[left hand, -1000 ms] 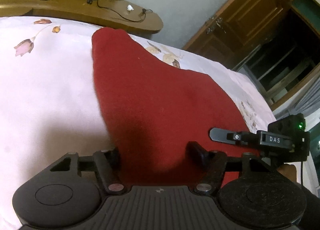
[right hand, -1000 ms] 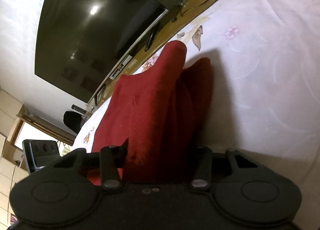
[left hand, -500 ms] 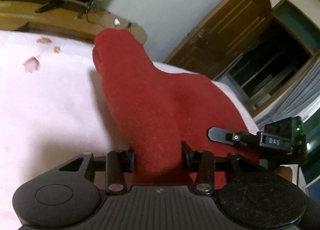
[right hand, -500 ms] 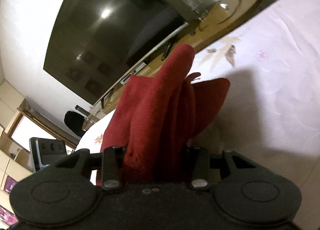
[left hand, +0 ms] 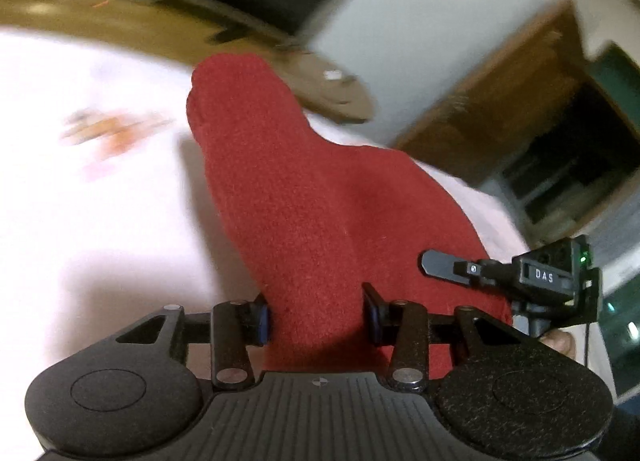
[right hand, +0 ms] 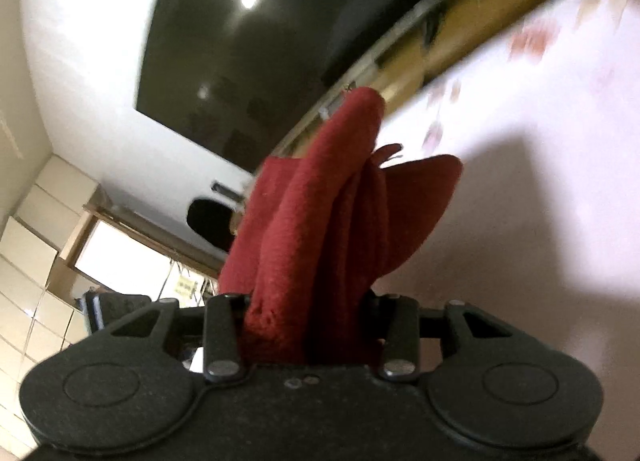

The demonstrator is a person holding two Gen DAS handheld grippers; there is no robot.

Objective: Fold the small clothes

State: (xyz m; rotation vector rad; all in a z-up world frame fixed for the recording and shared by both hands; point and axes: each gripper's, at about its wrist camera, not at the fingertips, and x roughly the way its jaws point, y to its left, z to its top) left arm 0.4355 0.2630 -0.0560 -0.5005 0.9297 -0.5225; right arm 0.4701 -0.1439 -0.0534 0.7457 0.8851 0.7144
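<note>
Both left gripper (left hand: 316, 317) and right gripper (right hand: 306, 325) clamp red garment (left hand: 320, 213).

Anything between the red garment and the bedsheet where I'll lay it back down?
Nothing visible. The red garment is pinched in the left gripper and the right gripper, and only bare floral bedsheet shows beneath it. The sheet directly under the cloth is hidden.

Right gripper (right hand: 306, 321) jaws buried in red garment (right hand: 320, 221), floral sheet (left hand: 108, 133) print perhaps motion-blurred
</note>
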